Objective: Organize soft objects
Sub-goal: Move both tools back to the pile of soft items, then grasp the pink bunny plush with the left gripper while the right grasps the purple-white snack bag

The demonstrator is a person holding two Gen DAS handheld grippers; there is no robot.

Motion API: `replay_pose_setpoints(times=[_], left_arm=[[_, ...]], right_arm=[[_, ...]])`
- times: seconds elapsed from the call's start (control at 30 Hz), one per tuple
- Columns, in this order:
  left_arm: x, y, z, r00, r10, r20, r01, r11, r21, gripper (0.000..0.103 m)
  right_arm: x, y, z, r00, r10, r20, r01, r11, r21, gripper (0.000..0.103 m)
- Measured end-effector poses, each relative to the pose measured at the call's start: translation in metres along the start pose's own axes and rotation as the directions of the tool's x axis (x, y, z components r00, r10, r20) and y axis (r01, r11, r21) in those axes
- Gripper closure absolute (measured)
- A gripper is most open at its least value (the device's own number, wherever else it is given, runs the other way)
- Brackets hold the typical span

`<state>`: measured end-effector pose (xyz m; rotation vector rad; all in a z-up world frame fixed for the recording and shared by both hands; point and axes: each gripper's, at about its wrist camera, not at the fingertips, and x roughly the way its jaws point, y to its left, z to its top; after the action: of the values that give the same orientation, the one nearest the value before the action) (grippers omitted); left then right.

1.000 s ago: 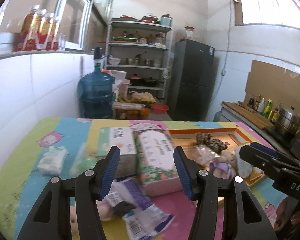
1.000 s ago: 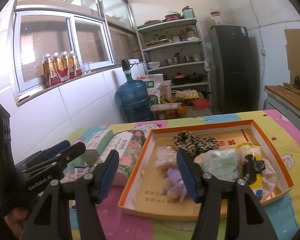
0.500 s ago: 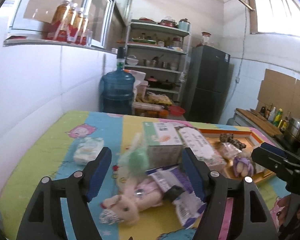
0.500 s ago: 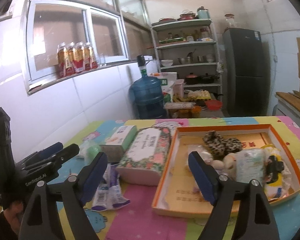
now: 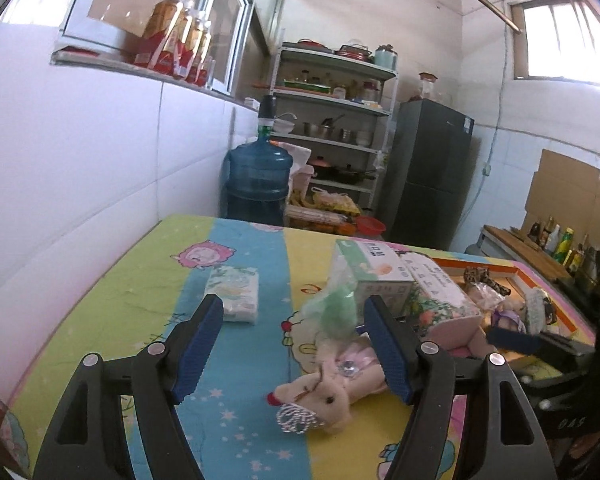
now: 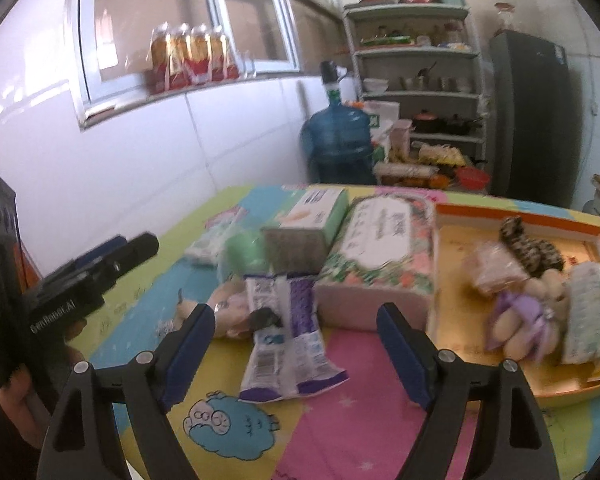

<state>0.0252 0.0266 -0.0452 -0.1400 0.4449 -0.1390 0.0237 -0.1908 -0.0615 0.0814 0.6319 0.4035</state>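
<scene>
While both claws gape empty | left claw (image 5: pixel 296 354) over plush rabbit (image 5: pixel 324 394)

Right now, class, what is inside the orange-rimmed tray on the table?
The orange-rimmed tray holds a leopard-print piece, a clear wrapped packet, a purple-dressed plush toy and a white tissue pack. Whatever lies beneath them is covered.

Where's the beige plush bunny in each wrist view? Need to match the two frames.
Left wrist: plush bunny lies low centre on the tablecloth, between the fingers, nearer the right one, head toward the camera.
Right wrist: plush bunny sits left of centre, blurred, partly under the purple-and-white packet.
Shared landmark: the floral tissue pack, just beyond the bunny in both views, beside the orange tray.
</scene>
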Motion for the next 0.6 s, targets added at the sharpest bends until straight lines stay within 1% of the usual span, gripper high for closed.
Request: replay_pose_setpoints(times=[0.17, 0.33, 0.47, 0.57, 0.6], left_arm=[[0.000, 0.012, 0.001, 1.000, -0.010, 0.003, 0.010, 1.000, -0.016, 0.029], [0.002, 0.016, -0.002, 1.000, -0.024, -0.008, 0.024, 1.000, -0.002, 0.029], [0.005, 0.018, -0.003, 0.997, -0.078, -0.022, 0.078, 0.997, 0.009, 0.029], [0.007, 0.017, -0.004, 0.991, -0.128, -0.035, 0.129, 0.991, 0.029, 0.029], [0.009, 0.017, -0.004, 0.987, -0.154, -0.044, 0.156, 0.987, 0.036, 0.029]], right_arm=[[0.017, 0.006, -0.006, 0.998, -0.001, -0.056, 0.001, 1.000, -0.011, 0.020], [0.031, 0.005, -0.007, 0.995, -0.012, -0.095, 0.011, 1.000, -0.013, 0.020], [0.040, 0.005, -0.008, 0.993, -0.022, -0.113, 0.019, 1.000, -0.020, 0.020], [0.048, 0.005, -0.006, 0.991, -0.032, -0.129, 0.029, 0.999, -0.027, 0.020], [0.050, 0.005, -0.006, 0.991, -0.042, -0.130, 0.038, 0.999, -0.034, 0.020]])
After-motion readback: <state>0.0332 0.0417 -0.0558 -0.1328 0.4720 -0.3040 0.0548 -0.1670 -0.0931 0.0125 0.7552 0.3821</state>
